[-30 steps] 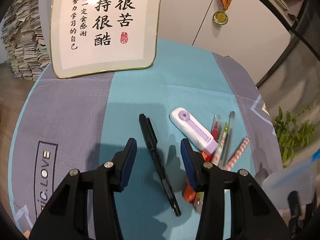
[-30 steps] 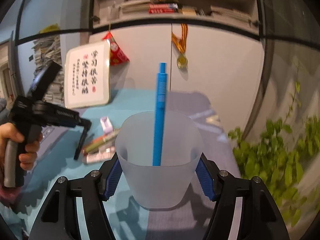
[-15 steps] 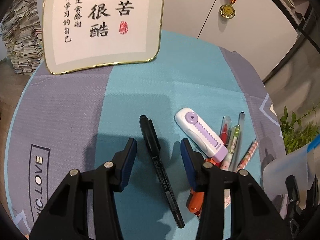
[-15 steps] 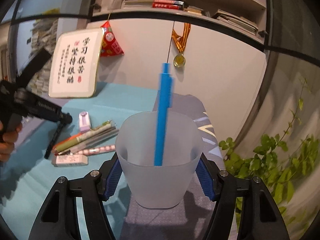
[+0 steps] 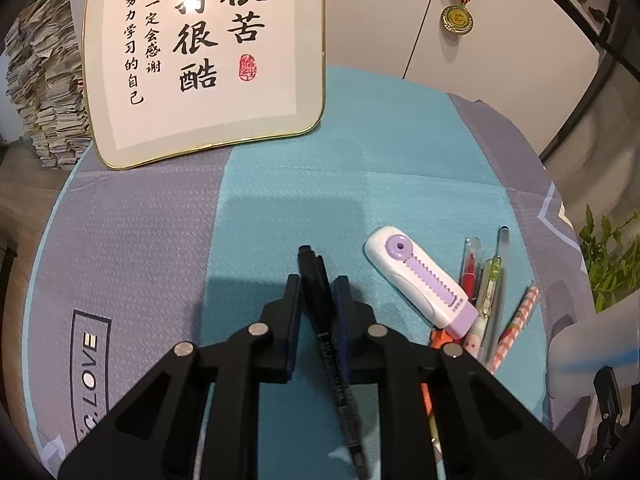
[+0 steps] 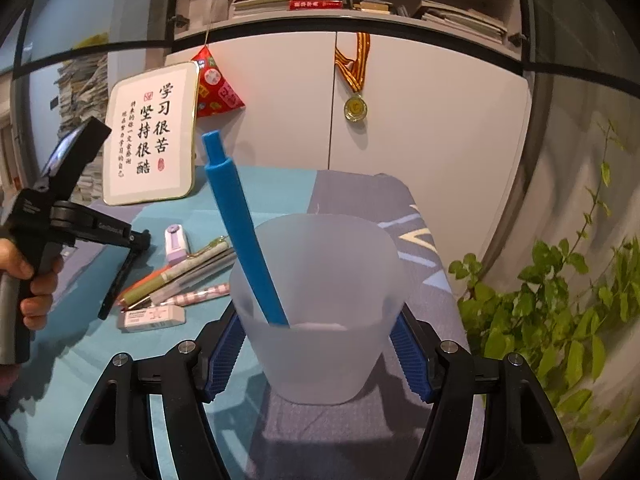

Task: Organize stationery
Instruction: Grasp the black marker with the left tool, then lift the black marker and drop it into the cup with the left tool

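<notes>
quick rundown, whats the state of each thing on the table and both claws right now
left claw: jaws closing, black marker between them
black marker: lying on the cloth, gripped
right claw: clamped on the cup
cup: upright, held
blue pen: in the cup, leaning left
correction tape: flat on the cloth
loose pens: lying bunched
eraser: lying flat

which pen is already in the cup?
The blue pen, standing tilted in the frosted cup held by the right gripper. The black pen has the left gripper closing on it; the others lie on the cloth.
</notes>
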